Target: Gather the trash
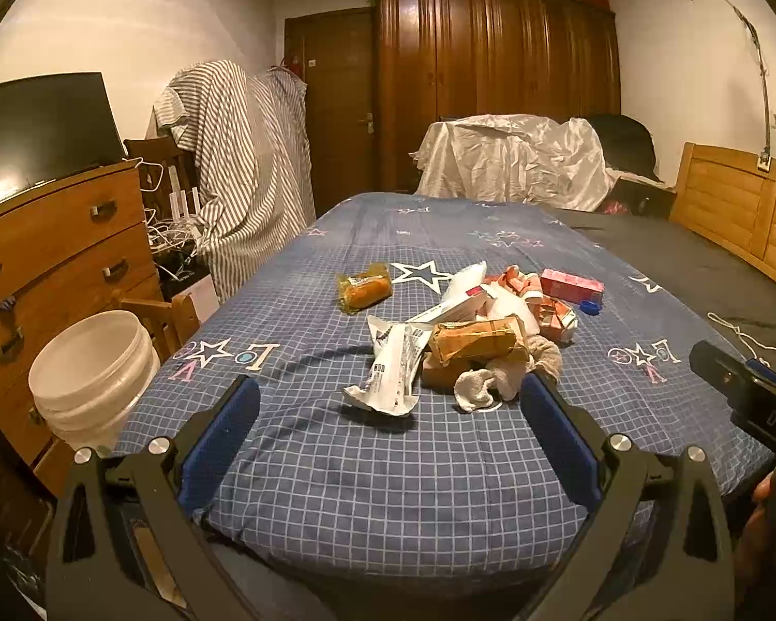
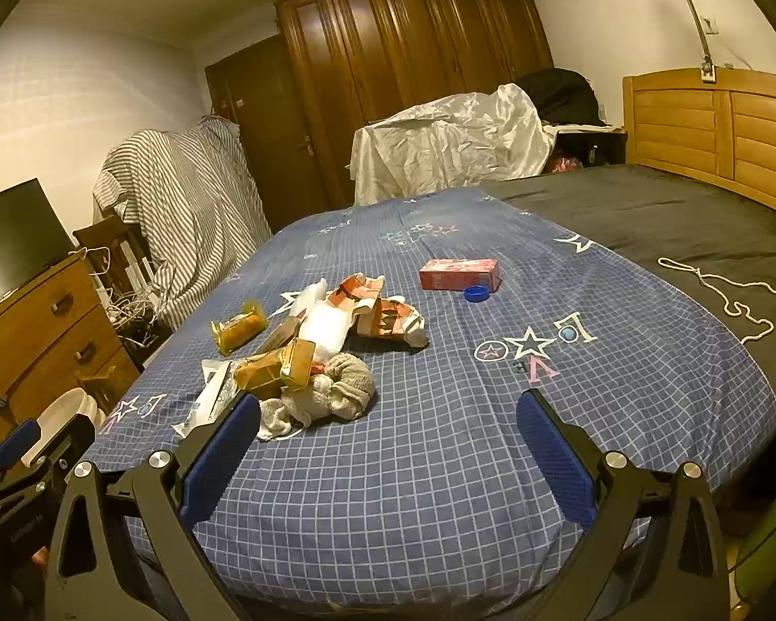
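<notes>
A pile of trash lies on the blue checked bedspread [image 1: 388,466]: a white wrapper [image 1: 393,367], a brown packet [image 1: 476,341], a crumpled cloth [image 1: 502,378], torn red-and-white cartons [image 1: 548,305], a pink box [image 1: 571,284], a blue cap [image 1: 591,306] and a yellow packet [image 1: 364,287]. My left gripper [image 1: 390,403] is open and empty, just short of the pile. My right gripper [image 2: 388,416] is open and empty, with the cloth [image 2: 336,393] near its left finger. The pink box [image 2: 460,274] and cap [image 2: 476,293] lie farther off. A white bucket [image 1: 90,367] stands left of the bed.
A wooden dresser [image 1: 51,259] with a dark screen [image 1: 36,129] stands at the left. A striped cloth covers furniture [image 1: 243,171] behind it. A wardrobe [image 1: 491,77] and a covered item [image 1: 517,160] are at the back. A white cord [image 2: 724,295] lies on the dark sheet by the headboard [image 2: 724,124].
</notes>
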